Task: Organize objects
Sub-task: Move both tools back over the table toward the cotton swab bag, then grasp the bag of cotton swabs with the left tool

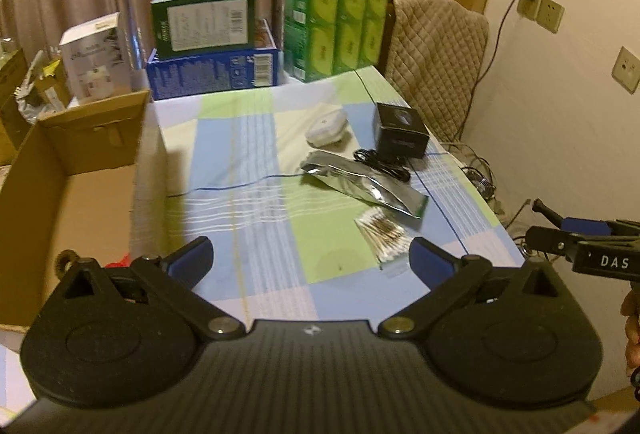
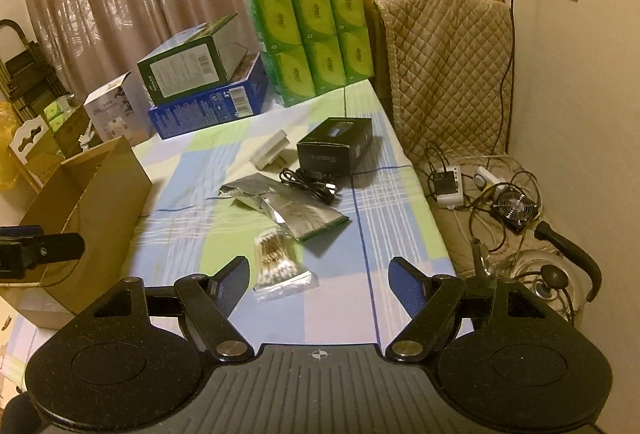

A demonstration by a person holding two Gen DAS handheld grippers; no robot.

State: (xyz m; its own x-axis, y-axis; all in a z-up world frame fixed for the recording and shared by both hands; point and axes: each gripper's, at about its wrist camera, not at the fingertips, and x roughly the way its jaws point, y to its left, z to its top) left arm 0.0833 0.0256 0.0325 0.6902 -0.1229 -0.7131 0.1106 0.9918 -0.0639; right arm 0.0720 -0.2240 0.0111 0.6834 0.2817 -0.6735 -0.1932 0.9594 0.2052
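On the checked tablecloth (image 1: 248, 169) lie a bag of cotton swabs (image 1: 384, 234) (image 2: 278, 266), a silver foil pouch (image 1: 360, 183) (image 2: 292, 207), a coiled black cable (image 1: 382, 163) (image 2: 310, 185), a black box (image 1: 400, 131) (image 2: 336, 147) and a white case (image 1: 326, 125) (image 2: 272, 149). An open cardboard box (image 1: 60, 185) (image 2: 92, 209) stands at the table's left. My left gripper (image 1: 310, 254) is open and empty above the near table, short of the swabs. My right gripper (image 2: 318, 274) is open and empty, just behind the swabs.
Green tissue packs (image 1: 336, 21) (image 2: 312, 37), a blue carton (image 1: 212, 69) with a green carton (image 1: 204, 17) on top, and a white box (image 1: 96, 57) stand at the far end. A quilted chair (image 2: 448, 73), cables and a small fan (image 2: 516, 205) lie right of the table.
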